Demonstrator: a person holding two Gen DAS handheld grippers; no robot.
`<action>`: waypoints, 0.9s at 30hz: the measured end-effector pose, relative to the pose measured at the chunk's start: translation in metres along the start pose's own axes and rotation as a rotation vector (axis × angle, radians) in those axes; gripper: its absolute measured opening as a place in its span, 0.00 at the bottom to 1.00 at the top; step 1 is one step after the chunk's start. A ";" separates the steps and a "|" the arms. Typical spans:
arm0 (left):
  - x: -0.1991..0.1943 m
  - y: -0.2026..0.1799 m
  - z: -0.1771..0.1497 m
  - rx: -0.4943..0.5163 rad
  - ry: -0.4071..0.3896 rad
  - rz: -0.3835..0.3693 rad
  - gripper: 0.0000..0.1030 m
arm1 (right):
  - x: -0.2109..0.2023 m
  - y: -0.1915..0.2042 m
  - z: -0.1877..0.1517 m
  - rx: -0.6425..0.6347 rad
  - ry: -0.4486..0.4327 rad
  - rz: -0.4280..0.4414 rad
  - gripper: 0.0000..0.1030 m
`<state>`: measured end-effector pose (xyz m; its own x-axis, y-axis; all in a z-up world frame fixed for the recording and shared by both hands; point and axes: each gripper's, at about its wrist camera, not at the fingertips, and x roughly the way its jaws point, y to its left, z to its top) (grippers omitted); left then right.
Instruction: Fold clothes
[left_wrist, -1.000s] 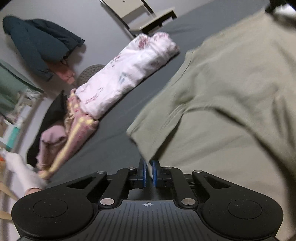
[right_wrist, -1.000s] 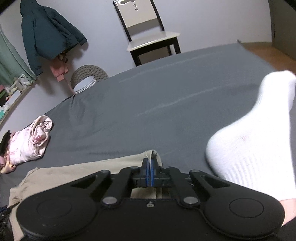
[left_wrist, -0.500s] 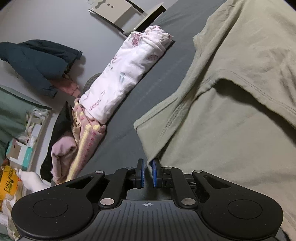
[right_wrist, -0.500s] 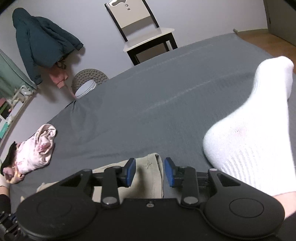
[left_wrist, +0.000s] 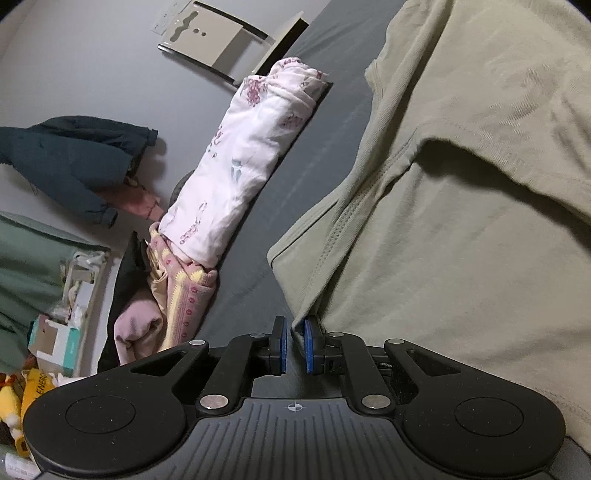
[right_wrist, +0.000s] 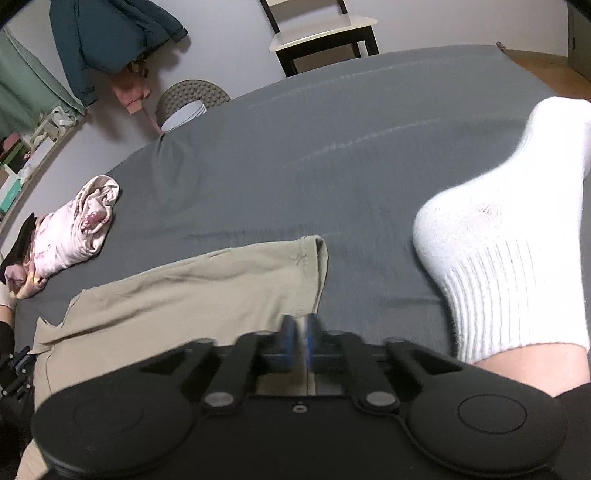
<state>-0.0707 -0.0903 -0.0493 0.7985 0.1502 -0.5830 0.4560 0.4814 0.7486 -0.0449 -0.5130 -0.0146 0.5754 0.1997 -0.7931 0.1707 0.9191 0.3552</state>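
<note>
Left gripper (left_wrist: 294, 345): jaws a narrow gap apart, corner of the olive garment (left_wrist: 461, 229) sitting at or just in front of the blue pads (left_wrist: 281, 345). One second ago those pads were nearly together on the corner; the gap has since widened slightly. I cannot tell whether cloth is still pinched or has slipped free.

Largest to smallest:
- Grey bed sheet (right_wrist: 332, 147): working surface, mostly bare on the far side.
- Olive garment (right_wrist: 177, 295): spread flat on the near part of the sheet, one layer doubled over another in the left wrist view, with a dark shadow under the raised fold. Hem corner (right_wrist: 314, 254) lies just ahead of the right tool.
- White-socked foot (right_wrist: 509, 240): resting on the sheet, just right of the hem.
- Folded floral garment (left_wrist: 243, 162): on a pile of other clothes at the bed edge, apart from the olive piece.

Right gripper (right_wrist: 298, 341): motion-blurred; jaws close with a thin gap, nothing between them. One second ago it was clamped at the hem, half a second ago spread wide over it, now closing and backed off.

Judgement: hem released, so this fold is laid. Next likely a new grasp for the following fold. Risk: left corner dragging if still caught.
</note>
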 end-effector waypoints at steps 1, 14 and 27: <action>-0.001 0.001 0.000 -0.004 -0.004 -0.009 0.10 | -0.003 0.001 0.000 0.000 -0.008 0.003 0.03; 0.012 -0.013 -0.001 0.226 -0.034 0.035 0.09 | -0.009 -0.002 -0.007 0.023 -0.029 -0.109 0.32; -0.122 0.073 -0.031 -0.218 -0.192 -0.313 0.84 | -0.114 0.118 -0.081 -0.031 -0.173 0.427 0.50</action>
<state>-0.1467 -0.0470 0.0661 0.7027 -0.1855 -0.6869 0.6106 0.6529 0.4483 -0.1552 -0.3995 0.0774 0.7143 0.5055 -0.4840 -0.1332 0.7771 0.6151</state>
